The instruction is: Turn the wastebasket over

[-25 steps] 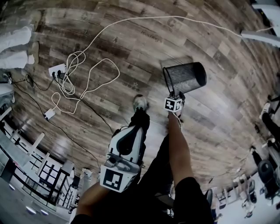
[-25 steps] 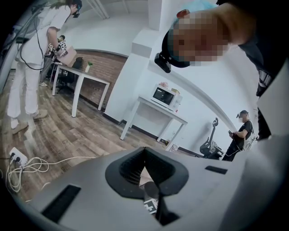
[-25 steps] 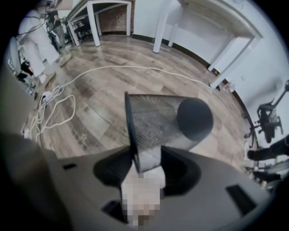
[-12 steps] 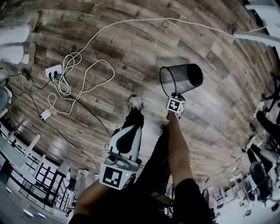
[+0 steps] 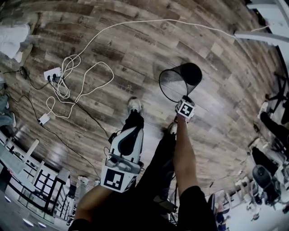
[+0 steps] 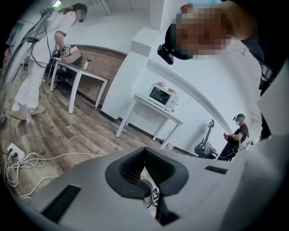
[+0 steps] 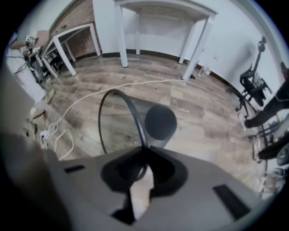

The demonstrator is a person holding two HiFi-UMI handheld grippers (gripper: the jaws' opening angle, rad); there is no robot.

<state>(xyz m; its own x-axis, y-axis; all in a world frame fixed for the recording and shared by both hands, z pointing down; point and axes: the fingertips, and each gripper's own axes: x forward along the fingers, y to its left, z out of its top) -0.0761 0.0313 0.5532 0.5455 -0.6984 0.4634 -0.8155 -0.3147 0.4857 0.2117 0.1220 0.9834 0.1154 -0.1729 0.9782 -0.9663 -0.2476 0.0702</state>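
Observation:
A black mesh wastebasket (image 5: 180, 81) hangs tilted above the wood floor, its open mouth toward me and its round base (image 7: 160, 122) away. My right gripper (image 5: 181, 101) points steeply down and is shut on the near rim (image 7: 135, 118). Its jaws have just been closing, with the thin rim wire running between them (image 7: 143, 155). My left gripper (image 5: 130, 131) is held low beside my leg, shut and empty, well left of the basket. In the left gripper view its jaws (image 6: 145, 158) stand together with nothing in them.
A white cable (image 5: 86, 76) loops across the floor to a power strip (image 5: 53, 72) at left. My shoe (image 5: 133, 104) is beside the basket. White tables (image 7: 158, 9) stand along the wall. Other people (image 6: 40, 58) and office chairs (image 5: 266, 180) are at the edges.
The right gripper has risen and rolled with the basket. The basket has swung from lying on its side to hanging, with its mouth turned toward me. The left gripper barely moved.

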